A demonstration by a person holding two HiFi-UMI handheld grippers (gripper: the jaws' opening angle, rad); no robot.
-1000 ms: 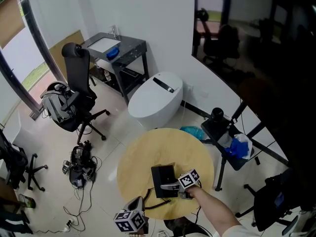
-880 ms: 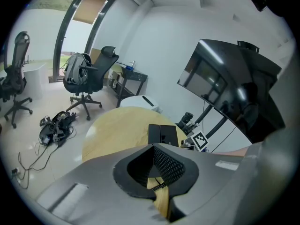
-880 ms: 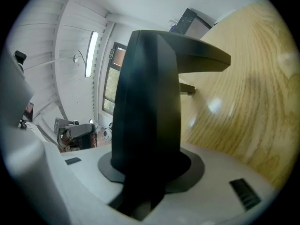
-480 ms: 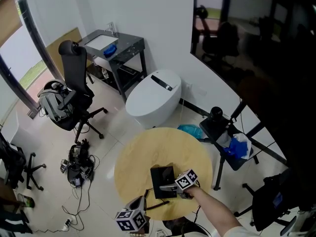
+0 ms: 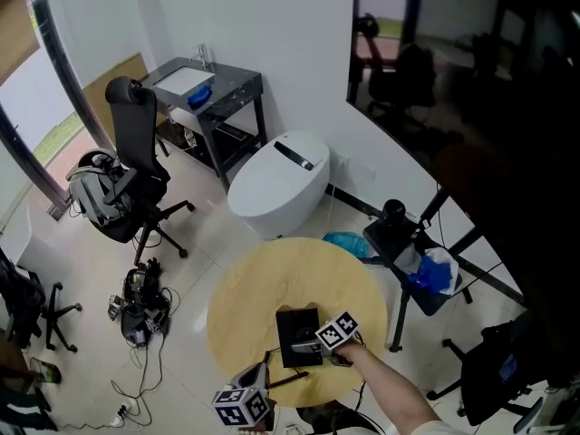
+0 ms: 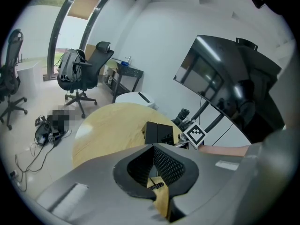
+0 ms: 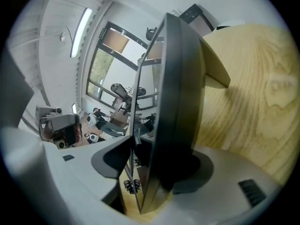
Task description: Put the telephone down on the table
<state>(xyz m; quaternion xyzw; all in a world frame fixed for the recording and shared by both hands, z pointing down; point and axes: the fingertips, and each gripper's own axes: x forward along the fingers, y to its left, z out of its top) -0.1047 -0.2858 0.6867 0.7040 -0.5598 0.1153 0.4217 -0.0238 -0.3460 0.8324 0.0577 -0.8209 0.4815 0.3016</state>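
Note:
A black telephone [image 5: 297,333] lies on the round wooden table [image 5: 254,288], near its front edge. My right gripper [image 5: 308,346] reaches it from the right with the phone's near end between its jaws. In the right gripper view the phone [image 7: 173,93] stands edge-on between the jaws of my right gripper [image 7: 154,172]. They are opening, and a gap shows on the screen side. My left gripper [image 5: 265,375] hovers at the table's front rim, away from the phone. Its jaws [image 6: 153,146] look shut with nothing in them. The left gripper view also shows the phone [image 6: 158,132].
A thin black cable [image 5: 288,381] lies on the table between the two grippers. Around the table stand a white oval unit [image 5: 276,184], a black office chair [image 5: 136,161], a dark desk [image 5: 213,84] and a stand holding blue cloth [image 5: 430,272]. Cables litter the floor [image 5: 136,306].
The right gripper has dipped slightly toward the table with the phone. The left gripper has stayed in place.

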